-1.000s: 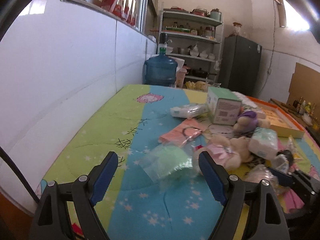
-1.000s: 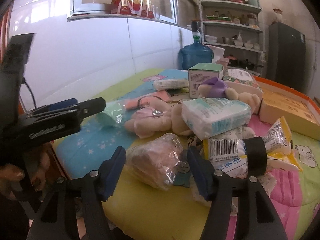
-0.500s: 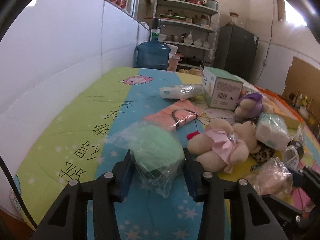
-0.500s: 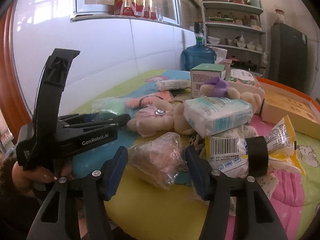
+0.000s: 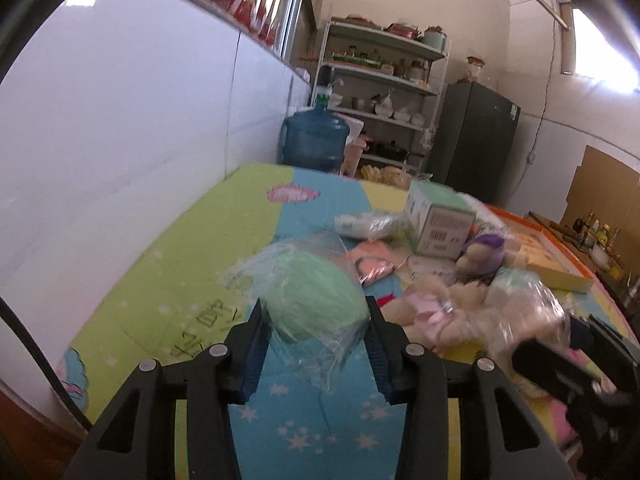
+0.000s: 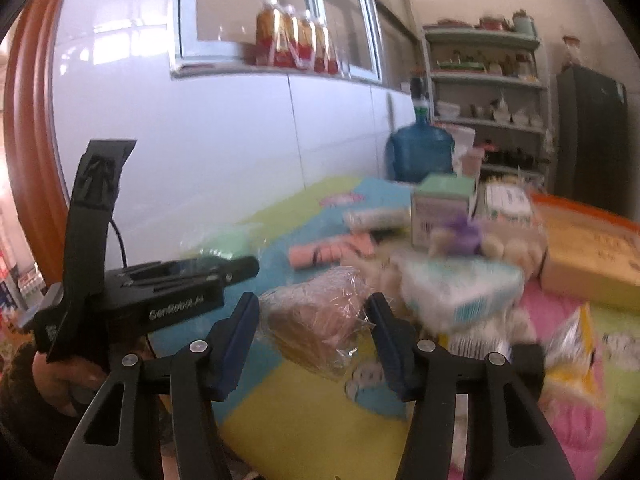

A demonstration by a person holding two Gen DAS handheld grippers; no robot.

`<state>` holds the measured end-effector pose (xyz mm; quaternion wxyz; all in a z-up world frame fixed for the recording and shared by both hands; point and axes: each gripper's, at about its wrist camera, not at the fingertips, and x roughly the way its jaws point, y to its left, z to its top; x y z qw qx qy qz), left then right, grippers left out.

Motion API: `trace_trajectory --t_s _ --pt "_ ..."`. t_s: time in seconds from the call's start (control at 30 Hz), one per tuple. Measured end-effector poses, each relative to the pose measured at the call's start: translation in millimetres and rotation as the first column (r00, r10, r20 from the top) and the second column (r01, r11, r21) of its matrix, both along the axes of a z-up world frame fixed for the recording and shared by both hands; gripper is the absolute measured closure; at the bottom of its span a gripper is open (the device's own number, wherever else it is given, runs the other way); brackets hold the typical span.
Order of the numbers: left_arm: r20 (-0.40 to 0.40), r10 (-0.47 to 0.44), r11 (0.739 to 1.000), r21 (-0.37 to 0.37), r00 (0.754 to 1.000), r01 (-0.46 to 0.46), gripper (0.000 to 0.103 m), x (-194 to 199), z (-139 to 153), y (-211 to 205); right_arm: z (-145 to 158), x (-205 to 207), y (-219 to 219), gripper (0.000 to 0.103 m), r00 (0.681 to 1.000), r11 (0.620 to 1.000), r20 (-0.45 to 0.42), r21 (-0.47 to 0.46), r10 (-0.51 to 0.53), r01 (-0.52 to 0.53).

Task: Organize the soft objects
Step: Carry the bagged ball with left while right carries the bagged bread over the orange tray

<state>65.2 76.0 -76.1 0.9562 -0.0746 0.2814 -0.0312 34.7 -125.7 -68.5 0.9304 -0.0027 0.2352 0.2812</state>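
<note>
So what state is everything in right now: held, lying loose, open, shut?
left gripper: shut on the green bagged item.
green bagged item: gripped, lifted off the mat.
right gripper: shut on the brown bagged item.
brown bagged item: gripped, wrapper crinkled.
pink-dressed teddy bear: lying loose on the mat.
green-topped box: standing, closed.

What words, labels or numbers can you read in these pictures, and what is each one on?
"GenRobot.AI", smeared but legible: on the side of the left gripper, seen from the right wrist.
Dark Chinese characters: printed on the mat, too distorted to read.
Barcode and small print: on the green-topped box, too blurred to read.
Barcode label: on the white packet at the right gripper, blurred.
Bottle labels on the sill: unreadable.
</note>
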Motion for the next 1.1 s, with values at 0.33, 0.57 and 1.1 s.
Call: trace_trajectory --t_s 0.33,0.57,1.1 --pt "0.072 -0.051 0.999 0.020 0.996 0.049 0.058 -10 44 -33 37 -4 -32 0.046 0.993 0.997 0.090 0.034 -0.077 0.074" --pt "0.102 -0.116 0.993 0.021 0.988 0.114 0.058 4 67 -77 60 -9 -71 0.046 0.975 0.986 0.152 0.069 -0.161 0.152" --pt "0.114 -0.230 0.973 0.029 0.967 0.228 0.058 52 95 -177 88 -3 -194 0.046 0.897 0.920 0.205 0.134 -0.390 0.369"
